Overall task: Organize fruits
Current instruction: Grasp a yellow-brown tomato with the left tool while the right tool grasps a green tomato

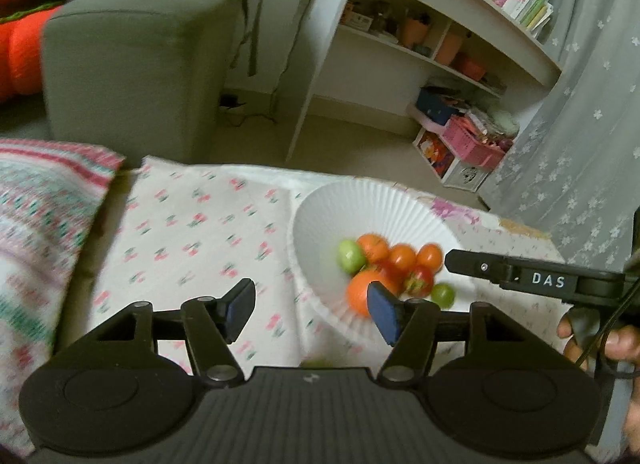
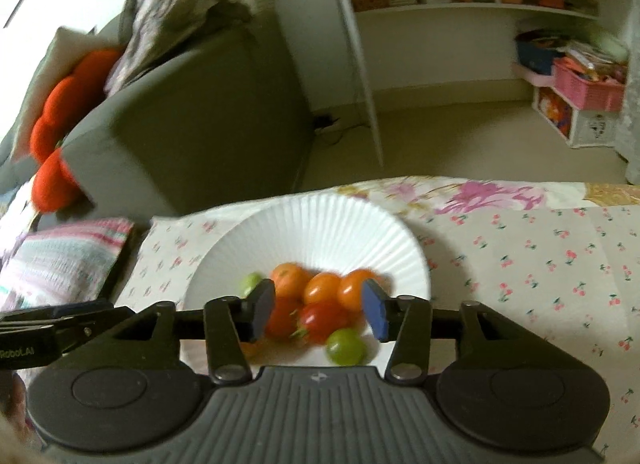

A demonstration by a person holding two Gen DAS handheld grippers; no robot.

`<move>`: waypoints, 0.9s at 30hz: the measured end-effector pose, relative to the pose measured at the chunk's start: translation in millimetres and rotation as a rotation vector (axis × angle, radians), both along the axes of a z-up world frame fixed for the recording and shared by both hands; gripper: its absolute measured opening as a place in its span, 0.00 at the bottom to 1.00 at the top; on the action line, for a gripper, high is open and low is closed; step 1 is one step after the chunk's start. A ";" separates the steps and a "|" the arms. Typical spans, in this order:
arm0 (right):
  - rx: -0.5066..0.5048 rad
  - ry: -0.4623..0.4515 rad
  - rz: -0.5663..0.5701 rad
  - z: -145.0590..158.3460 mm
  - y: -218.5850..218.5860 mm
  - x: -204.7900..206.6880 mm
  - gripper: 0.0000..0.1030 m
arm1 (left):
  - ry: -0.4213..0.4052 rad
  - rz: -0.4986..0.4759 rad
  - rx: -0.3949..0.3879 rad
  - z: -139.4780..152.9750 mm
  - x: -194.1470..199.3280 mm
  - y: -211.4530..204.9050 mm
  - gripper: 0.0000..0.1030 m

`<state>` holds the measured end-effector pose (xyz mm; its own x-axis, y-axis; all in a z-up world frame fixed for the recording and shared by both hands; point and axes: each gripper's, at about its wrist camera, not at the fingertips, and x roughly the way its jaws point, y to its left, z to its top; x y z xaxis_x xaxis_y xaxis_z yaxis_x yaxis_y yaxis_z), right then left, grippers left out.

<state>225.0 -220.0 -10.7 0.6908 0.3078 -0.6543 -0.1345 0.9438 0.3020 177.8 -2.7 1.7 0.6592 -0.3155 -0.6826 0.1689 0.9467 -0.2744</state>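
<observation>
Two gripper (image 2: pixel 318 314) jaws apart above bowl (image 2: pixel 312 224) rim.

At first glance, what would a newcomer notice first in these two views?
The white ribbed bowl on the floral cloth, holding a cluster of orange, red and green fruits. Both grippers stand open and empty: the right gripper over the fruits, the left gripper beside the bowl. Behind, a grey sofa.
</observation>
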 end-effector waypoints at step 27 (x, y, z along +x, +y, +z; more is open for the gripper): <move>-0.004 0.071 0.201 0.4 55.7 -51.1 0.67 | 0.006 -0.257 0.152 -50.6 -69.0 -45.5 0.54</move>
